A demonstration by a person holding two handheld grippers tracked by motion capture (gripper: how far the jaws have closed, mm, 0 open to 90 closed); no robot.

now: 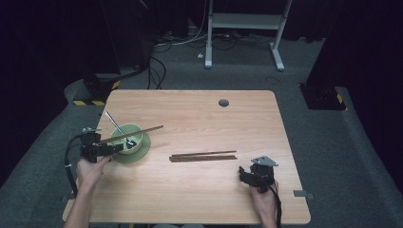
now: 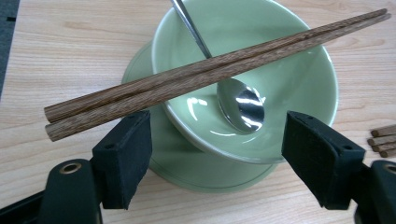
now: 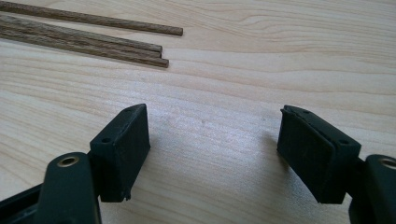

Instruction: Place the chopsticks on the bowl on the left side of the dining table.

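Observation:
A pale green bowl [image 1: 131,137] [image 2: 299,70] stands on a matching saucer [image 1: 142,153] [image 2: 187,172] at the table's left. A metal spoon [image 1: 115,124] [image 2: 240,105] rests in the bowl, handle leaning out over the far rim. A pair of brown wooden chopsticks [image 1: 135,133] [image 2: 196,79] lies across the bowl's rim. My left gripper [image 1: 114,147] [image 2: 217,126] is open at the bowl's near-left side, its jaws wide and just below the chopsticks' thick ends, holding nothing. More chopsticks [image 1: 204,156] [image 3: 93,44] lie flat mid-table. My right gripper [image 1: 244,175] [image 3: 215,116] is open over bare wood beside their ends.
The wooden table [image 1: 199,199] has a dark round cable hole [image 1: 223,102] near its far edge. Beyond it, on the grey floor, stand a white metal frame [image 1: 244,21] and loose cables [image 1: 159,71]. The loose chopsticks' tips [image 2: 383,140] show at the left gripper view's right edge.

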